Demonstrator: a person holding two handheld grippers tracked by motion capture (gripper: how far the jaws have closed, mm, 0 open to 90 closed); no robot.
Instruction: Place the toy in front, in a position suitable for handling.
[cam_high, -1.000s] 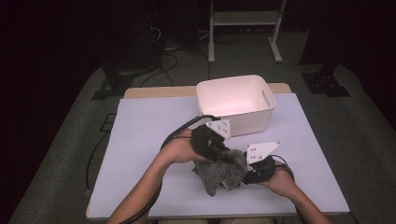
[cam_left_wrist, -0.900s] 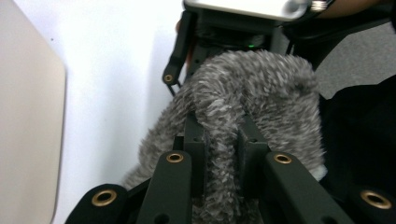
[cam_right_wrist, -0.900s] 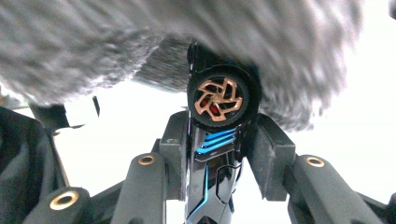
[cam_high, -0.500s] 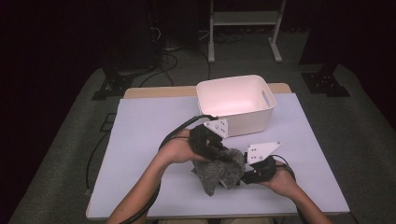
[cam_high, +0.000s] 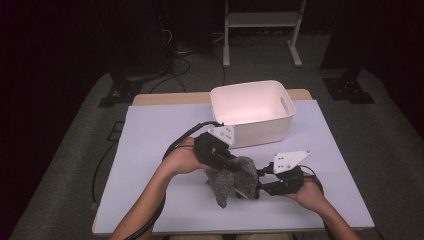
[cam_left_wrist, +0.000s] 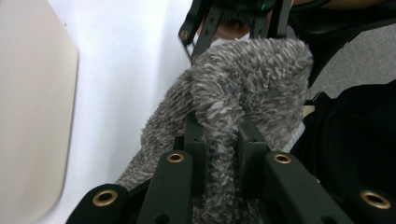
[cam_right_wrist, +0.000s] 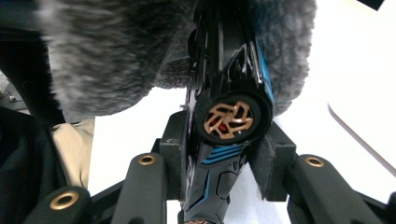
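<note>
A grey fuzzy cloth (cam_high: 231, 178) hangs just above the table between my two grippers. My left gripper (cam_high: 229, 165) comes from the left and is shut on a fold of the cloth (cam_left_wrist: 243, 93), pinched between its jaws (cam_left_wrist: 219, 137). From the right, my right gripper (cam_high: 256, 186) is shut on a black toy car (cam_right_wrist: 229, 116) with blue stripes and bronze wheels. The car's far end goes under the cloth (cam_right_wrist: 116, 56), which drapes over it. The right gripper (cam_left_wrist: 236, 25) faces me at the top of the left gripper view.
A white plastic bin (cam_high: 252, 107) with handle slots stands just behind the grippers, at the back middle of the pale table (cam_high: 150, 150). Cables trail from both grippers. A metal stand and dark floor lie beyond the table.
</note>
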